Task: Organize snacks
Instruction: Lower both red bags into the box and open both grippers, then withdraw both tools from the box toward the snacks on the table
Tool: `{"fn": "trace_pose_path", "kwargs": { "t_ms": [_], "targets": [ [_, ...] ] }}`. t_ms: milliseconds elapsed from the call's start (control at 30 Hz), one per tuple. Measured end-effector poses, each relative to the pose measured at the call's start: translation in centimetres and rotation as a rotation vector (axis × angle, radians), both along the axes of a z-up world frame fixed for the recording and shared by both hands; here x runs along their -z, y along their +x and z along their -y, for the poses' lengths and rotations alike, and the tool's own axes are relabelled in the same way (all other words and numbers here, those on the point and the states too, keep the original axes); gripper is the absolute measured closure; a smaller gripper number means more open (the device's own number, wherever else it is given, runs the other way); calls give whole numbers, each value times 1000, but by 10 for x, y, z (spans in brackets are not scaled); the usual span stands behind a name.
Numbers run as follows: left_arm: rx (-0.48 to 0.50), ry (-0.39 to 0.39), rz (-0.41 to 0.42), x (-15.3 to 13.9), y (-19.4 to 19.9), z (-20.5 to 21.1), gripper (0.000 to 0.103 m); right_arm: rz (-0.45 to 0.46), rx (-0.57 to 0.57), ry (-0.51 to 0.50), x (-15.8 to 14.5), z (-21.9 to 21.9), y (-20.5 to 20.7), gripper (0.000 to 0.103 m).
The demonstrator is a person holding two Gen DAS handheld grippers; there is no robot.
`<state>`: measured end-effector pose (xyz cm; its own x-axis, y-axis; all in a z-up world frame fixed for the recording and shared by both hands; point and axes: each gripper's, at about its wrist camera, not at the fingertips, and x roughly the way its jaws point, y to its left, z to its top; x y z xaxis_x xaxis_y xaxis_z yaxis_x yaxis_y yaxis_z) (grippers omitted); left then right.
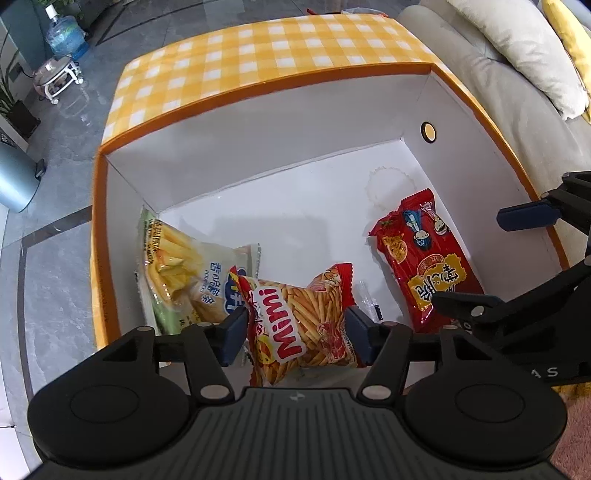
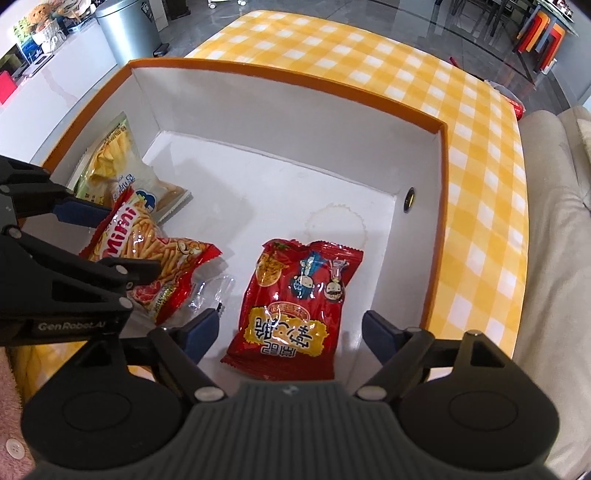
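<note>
An open box [image 1: 258,88] with white inside walls and an orange rim stands on a yellow checked tablecloth [image 1: 280,48]. Three snack bags lie on its floor. My left gripper [image 1: 297,334] is open, its blue pads on either side of the red Mimi stick-snack bag [image 1: 303,317], which rests on the floor. A pale fries bag [image 1: 177,273] leans in the left corner. My right gripper [image 2: 291,330] stands open over the red noodle-snack bag [image 2: 295,306], with a gap on each side. The right wrist view also shows the Mimi bag [image 2: 155,243], the fries bag [image 2: 114,162] and the left gripper [image 2: 110,243].
A small clear wrapper [image 2: 207,291] lies between the two red bags. A round hole [image 1: 428,131] pierces the box's right wall. A cream sofa [image 2: 554,258] flanks the table on the right. On the grey floor stand a metal bin [image 2: 125,29] and a water bottle [image 1: 66,35].
</note>
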<state>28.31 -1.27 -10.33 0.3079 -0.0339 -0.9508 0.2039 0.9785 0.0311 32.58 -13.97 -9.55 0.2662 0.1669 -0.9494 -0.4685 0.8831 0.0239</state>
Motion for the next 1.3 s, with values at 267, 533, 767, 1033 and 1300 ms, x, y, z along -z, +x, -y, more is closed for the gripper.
{"fn": "trace_pose_path", "kwargs": {
  "t_ms": [267,533,767,1033,1300],
  "targets": [
    [-6,11,30,-10,-11,-3,25,14,13,16,-11,3,-8,14],
    [-32,5,80,-26,-21,-8,24,54,35,38,-28,6,-18,9],
    [-42,-4,159,-47,-38,-10,23,67,87,75,-42,15,-27,9],
    [-21,-17,272,-73,-74,-7,23,126,129,113,-62,22,-60,8],
    [13,-40,351,-92,-116,-4,24,215,177,167,-80,36,-105,6]
  ]
}}
